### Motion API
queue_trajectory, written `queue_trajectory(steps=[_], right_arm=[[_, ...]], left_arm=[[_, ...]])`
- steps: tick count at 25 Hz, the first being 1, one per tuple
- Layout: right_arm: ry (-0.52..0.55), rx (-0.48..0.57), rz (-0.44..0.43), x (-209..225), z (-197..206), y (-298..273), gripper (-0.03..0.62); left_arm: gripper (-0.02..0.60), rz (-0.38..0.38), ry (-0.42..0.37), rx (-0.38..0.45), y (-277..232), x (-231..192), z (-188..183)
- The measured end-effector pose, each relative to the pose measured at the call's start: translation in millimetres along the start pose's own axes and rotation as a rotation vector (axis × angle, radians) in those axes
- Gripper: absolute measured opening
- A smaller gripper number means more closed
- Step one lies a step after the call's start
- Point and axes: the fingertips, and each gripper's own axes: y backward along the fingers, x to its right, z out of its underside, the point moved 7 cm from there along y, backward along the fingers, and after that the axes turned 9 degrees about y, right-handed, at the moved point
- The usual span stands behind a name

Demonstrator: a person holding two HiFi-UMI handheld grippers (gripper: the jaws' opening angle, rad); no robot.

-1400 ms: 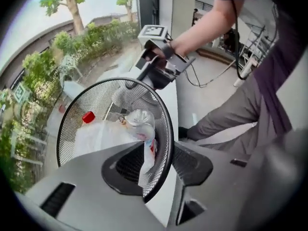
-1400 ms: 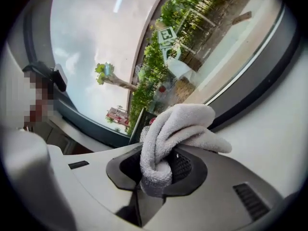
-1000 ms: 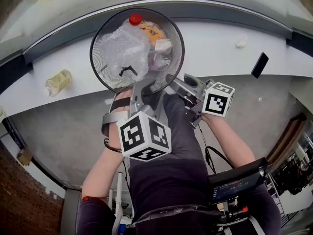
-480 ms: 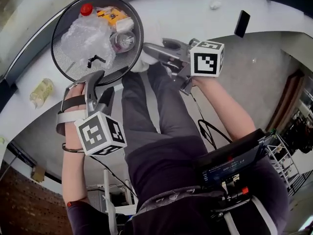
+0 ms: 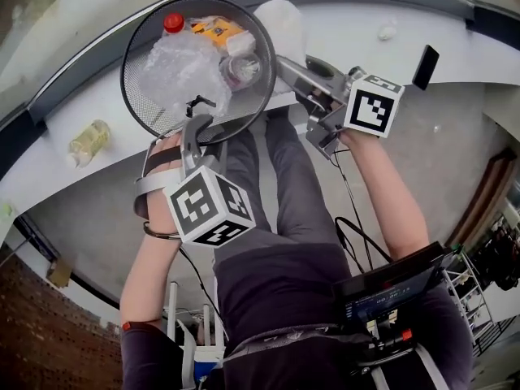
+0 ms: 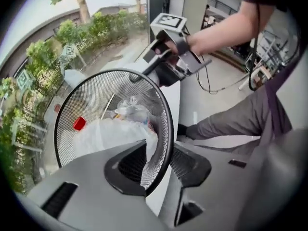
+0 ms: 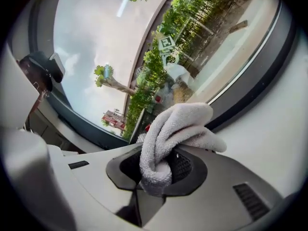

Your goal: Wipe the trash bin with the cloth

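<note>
A black wire-mesh trash bin (image 5: 154, 114) stands on the white ledge, full of rubbish: a clear plastic bag (image 5: 183, 65), a red-capped bottle (image 5: 173, 23) and a yellow packet (image 5: 219, 31). My left gripper (image 5: 193, 125) sits at the bin's near rim, and its jaws are closing. In the left gripper view the bin's rim (image 6: 166, 114) runs between the two pads, which press on the mesh at my left gripper (image 6: 159, 163). My right gripper (image 5: 286, 65) is by the bin's right rim, shut on a white cloth (image 5: 283, 21). The bunched cloth (image 7: 178, 124) bulges out of the right gripper (image 7: 156, 170).
On the white ledge (image 5: 349, 31) lie a black phone (image 5: 425, 66), a small crumpled scrap (image 5: 387, 32) and a clear jar (image 5: 89, 140) on its side. The person's legs hang below the ledge, and a dark screen (image 5: 390, 291) sits at the lower right.
My left gripper came back up from the bin's lower left to its near rim. My right gripper moved to the bin's right rim, and the cloth now shows past it.
</note>
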Motion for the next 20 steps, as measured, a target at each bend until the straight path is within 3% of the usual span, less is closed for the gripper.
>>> queue_trajectory(steps=[2, 5, 9, 11, 13, 15, 17, 18, 20], right_arm=[[-0.046, -0.031, 0.009, 4, 22, 4, 0.089], [-0.106, -0.122, -0.066, -9, 64, -3, 0.089], [-0.137, -0.214, -0.137, -33, 105, -18, 0.089], [-0.145, -0.198, -0.125, -31, 103, -18, 0.089], [-0.121, -0.164, -0.101, -22, 85, -12, 0.089], [-0.075, -0.109, -0.058, -11, 55, -3, 0.089], [-0.037, -0.026, -0.004, 2, 21, 5, 0.089], [-0.024, 0.014, 0.018, 7, 5, 6, 0.089], [0.010, 0.061, 0.024, 12, -18, 1, 0.089]], left_arm=[[0.132, 0.030, 0.086, 0.044, -1, 2, -11], [0.089, 0.084, 0.241, 0.131, -2, 2, -25], [0.060, 0.076, 0.267, 0.174, 2, 5, -30], [0.061, 0.117, 0.227, 0.184, 11, 4, -24], [0.115, 0.137, 0.105, 0.147, 25, 1, -13], [0.197, 0.072, -0.083, 0.052, 29, -3, 4], [0.201, -0.005, -0.231, -0.045, 16, -7, 20], [0.199, -0.022, -0.260, -0.071, 8, -9, 25], [0.199, -0.018, -0.242, -0.071, -2, -10, 27]])
